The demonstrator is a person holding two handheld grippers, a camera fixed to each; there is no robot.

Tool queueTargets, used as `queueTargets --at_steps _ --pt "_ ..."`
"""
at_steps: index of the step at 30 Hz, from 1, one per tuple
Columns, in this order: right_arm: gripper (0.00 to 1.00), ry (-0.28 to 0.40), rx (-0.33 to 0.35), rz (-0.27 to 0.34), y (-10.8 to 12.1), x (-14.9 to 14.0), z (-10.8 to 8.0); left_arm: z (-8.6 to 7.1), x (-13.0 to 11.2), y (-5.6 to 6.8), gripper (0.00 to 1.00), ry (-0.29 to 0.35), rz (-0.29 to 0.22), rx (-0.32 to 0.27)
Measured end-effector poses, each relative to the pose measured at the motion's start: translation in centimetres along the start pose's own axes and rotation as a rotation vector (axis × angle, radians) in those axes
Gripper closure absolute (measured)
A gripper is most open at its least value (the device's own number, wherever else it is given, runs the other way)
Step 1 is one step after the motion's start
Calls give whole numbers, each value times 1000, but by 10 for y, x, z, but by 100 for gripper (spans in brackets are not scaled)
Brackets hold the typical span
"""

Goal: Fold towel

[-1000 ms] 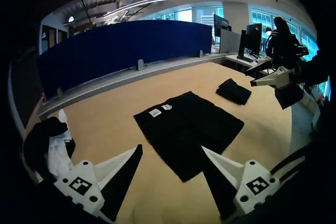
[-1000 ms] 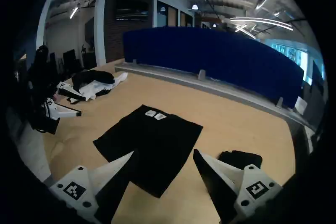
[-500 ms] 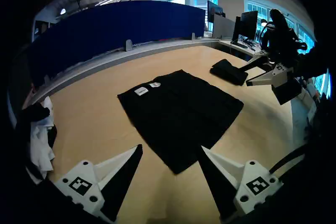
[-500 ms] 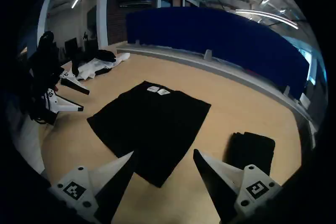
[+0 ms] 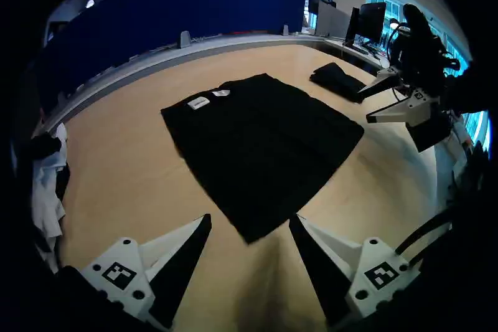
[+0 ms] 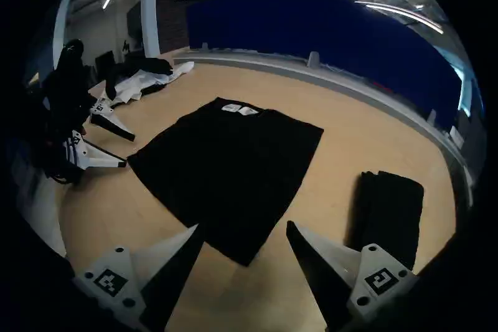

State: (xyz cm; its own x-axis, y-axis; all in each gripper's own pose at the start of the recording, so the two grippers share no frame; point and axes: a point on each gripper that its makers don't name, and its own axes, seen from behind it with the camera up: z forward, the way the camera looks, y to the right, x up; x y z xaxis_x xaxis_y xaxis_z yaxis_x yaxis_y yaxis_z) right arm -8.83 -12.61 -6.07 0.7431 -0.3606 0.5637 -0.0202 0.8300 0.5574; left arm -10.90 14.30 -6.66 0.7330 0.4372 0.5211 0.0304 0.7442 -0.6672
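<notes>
A black towel (image 5: 261, 139) lies spread flat on the wooden table (image 5: 124, 164), with white labels (image 5: 199, 103) at its far edge. My left gripper (image 5: 250, 218) hovers open over the towel's near corner, nothing between its fingers. The right gripper (image 5: 365, 108) hangs open at the towel's right side. In the right gripper view the same towel (image 6: 230, 164) lies ahead, and my right gripper (image 6: 243, 226) is open just above its near edge. The left gripper (image 6: 129, 152) stands open at the towel's left corner, held by a person in dark clothing.
A folded black towel (image 6: 389, 213) lies on the table beside the spread one, also seen as the folded stack (image 5: 336, 80). A pile of white and black cloth (image 6: 140, 80) sits at the table's far end. A blue partition (image 5: 174, 14) runs along the back edge. Monitors (image 5: 367, 20) stand beyond.
Both grippers have come lower and closer to the spread towel, which now looms larger in both views. Both stay open; the towel itself has not moved.
</notes>
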Motion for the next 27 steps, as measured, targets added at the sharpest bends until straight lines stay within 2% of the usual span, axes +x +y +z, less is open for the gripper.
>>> queueTargets --at_steps 8,16,22,27 --pt "0 -39 8 -1 -1 -18 1 4 -10 6 7 -36 34 -20" --pt "3 -93 8 -12 -1 -40 1 6 -15 6 7 -75 37 -24" --pt "10 -122 12 -37 -4 -52 0 8 -14 5 8 -90 48 -19" --pt "16 -138 21 -40 -7 -60 0 8 -15 3 13 -93 60 -11"
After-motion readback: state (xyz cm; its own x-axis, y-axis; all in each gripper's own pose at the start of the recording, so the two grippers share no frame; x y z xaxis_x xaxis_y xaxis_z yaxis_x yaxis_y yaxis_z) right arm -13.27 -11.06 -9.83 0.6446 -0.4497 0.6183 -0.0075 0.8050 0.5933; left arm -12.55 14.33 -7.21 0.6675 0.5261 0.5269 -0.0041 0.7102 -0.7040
